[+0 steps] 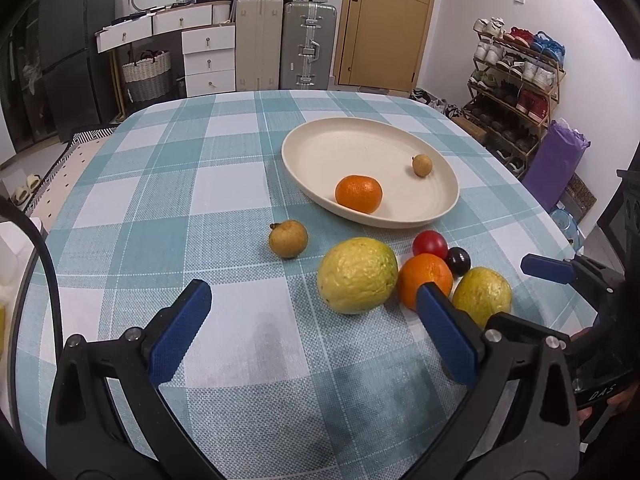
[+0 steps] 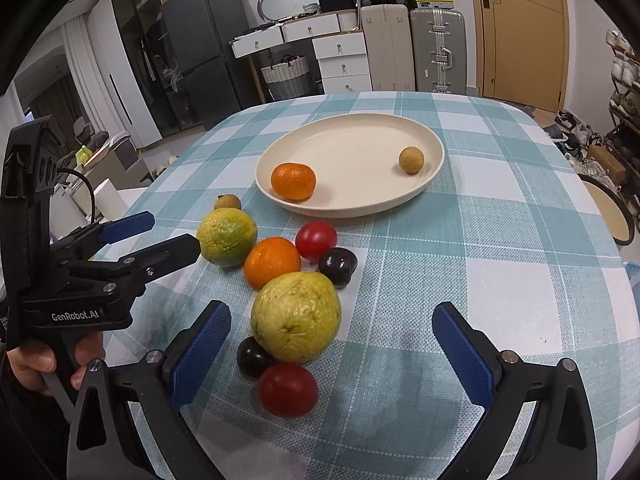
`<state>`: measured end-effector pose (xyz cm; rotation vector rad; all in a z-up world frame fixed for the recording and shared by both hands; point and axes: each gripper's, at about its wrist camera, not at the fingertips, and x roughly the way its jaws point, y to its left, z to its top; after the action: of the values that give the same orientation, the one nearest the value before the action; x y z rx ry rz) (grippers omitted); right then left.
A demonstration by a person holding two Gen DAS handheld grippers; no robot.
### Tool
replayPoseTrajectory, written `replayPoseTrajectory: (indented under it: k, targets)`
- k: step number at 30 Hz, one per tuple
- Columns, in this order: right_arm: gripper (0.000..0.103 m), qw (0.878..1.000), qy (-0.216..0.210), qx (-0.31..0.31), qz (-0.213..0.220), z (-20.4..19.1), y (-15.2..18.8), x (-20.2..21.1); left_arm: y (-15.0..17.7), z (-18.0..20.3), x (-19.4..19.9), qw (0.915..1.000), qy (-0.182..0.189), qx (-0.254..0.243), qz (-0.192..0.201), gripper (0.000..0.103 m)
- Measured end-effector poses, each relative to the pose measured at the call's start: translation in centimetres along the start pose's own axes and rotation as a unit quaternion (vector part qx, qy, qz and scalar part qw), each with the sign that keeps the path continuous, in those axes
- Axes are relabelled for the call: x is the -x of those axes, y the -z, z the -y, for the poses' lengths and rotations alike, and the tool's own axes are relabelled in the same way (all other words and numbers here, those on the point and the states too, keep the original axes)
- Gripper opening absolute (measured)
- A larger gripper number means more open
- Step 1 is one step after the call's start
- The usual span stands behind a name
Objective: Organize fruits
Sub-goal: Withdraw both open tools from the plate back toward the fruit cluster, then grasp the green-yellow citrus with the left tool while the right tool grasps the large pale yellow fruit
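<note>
nearest guava sits dead ahead of the right gripper

both grippers hover over the bench [image 1: 132, 184] with their jaws spread apart and nothing between them. the plate [image 2: 434, 160] lies further off, already holding a mandarin [image 2: 293, 181] and a small tan fruit [image 2: 411, 160]; the rest of the fruit is loose on the cloth in front of it.

the relation that matters: in the right wrist view, the near guava [image 2: 296, 317] lies straight in front of the right gripper [image 2: 332, 350], just left of its centre line and close to the left finger. it is roundish, with no clear long axis, so approach angle likely matters little. a dark plum [image 2: 253, 357] and a red fruit [image 2: 287, 389] touch or nearly touch its near side and could be nudged.

the left gripper [image 1: 314, 316] faces the far guava [image 1: 357, 275], slightly right of centre, with an orange [image 1: 425, 280] beside it. the plate is ahead of both, a little to the right for the left gripper.
</note>
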<state>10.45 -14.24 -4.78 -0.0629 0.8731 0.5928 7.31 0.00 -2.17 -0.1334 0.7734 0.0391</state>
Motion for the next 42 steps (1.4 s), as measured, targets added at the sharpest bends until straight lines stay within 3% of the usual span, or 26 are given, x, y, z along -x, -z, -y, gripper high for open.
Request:
replayPoseTrajectory:
  k: [19,28,32,42]
  targets:
    - [0.103,0.999,-0.013,-0.016,-0.035,0.5,0.9,-1.5,1.2,0.8,-2.2,0.9993,0.003,-0.013,-0.035,0.102]
    - [0.102,0.999,-0.021,-0.019,-0.027,0.3,0.6,-1.6,1.2,0.6,-2.6,0.9989,0.013,-0.006,-0.044,0.102]
    - [0.091,0.999,-0.027,-0.012,-0.028,-0.1,0.2,-1.7,1.2,0.3,-2.7,0.9988,0.015,0.001,-0.047,0.102]
    - [0.073,0.998,-0.053,-0.006,-0.033,-0.8,0.0,-2.0,0.9,-0.2,-3.0,0.9986,0.018,0.010,-0.049,0.102]
